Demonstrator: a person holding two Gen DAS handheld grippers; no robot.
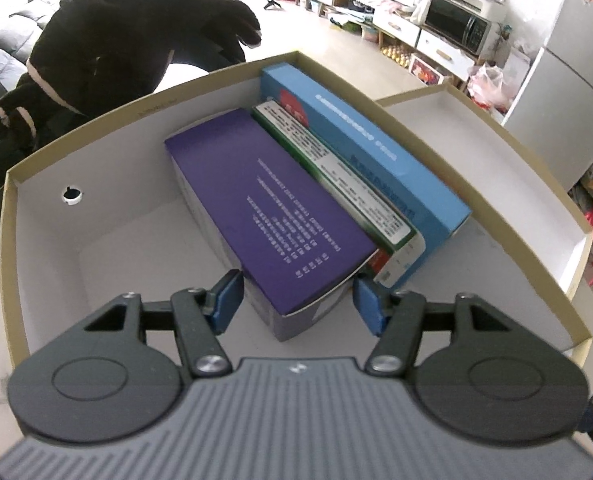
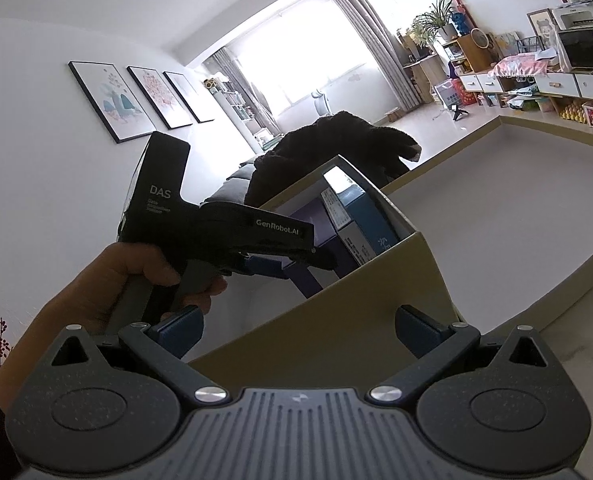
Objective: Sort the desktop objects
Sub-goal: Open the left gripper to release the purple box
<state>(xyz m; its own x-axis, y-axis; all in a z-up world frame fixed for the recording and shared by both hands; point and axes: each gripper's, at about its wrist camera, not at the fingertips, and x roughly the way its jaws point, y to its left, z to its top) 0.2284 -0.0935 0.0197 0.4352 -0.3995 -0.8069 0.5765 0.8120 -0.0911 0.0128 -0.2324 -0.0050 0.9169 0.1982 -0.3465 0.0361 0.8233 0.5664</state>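
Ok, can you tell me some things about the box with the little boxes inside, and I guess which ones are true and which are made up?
1. Three small boxes lie side by side in the big cardboard box. True.
2. The purple box sits between the other two. False: the green and white box is in the middle, with the blue box on the far side.
3. The left gripper has its pads on either side of the purple box's near end. True.
4. The right gripper holds the blue box. False: its jaws stand open and empty outside the big box.
5. A black plush toy sits behind the big box. True.
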